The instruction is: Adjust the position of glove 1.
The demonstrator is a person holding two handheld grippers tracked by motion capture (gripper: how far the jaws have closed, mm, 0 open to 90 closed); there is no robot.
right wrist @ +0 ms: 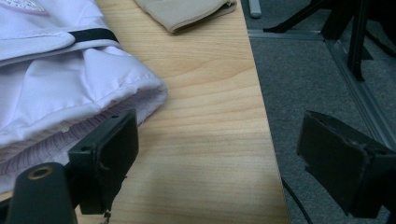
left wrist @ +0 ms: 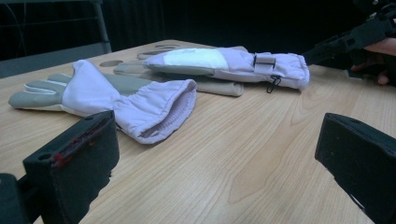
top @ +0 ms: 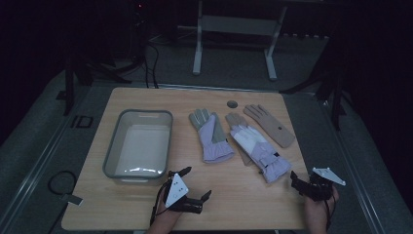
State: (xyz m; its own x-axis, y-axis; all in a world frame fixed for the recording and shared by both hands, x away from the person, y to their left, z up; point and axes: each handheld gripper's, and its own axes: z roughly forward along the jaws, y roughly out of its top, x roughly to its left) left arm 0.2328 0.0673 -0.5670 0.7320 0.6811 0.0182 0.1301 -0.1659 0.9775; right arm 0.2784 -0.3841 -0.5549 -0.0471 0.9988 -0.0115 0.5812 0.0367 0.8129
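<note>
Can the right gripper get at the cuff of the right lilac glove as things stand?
Probably yes. The right gripper is open, with one jaw already at the cuff of the lilac glove and bare table between the jaws. Nothing lies in the way; it would need to shift sideways to straddle the cuff.

Both tongs seemingly gape, held low.
</note>
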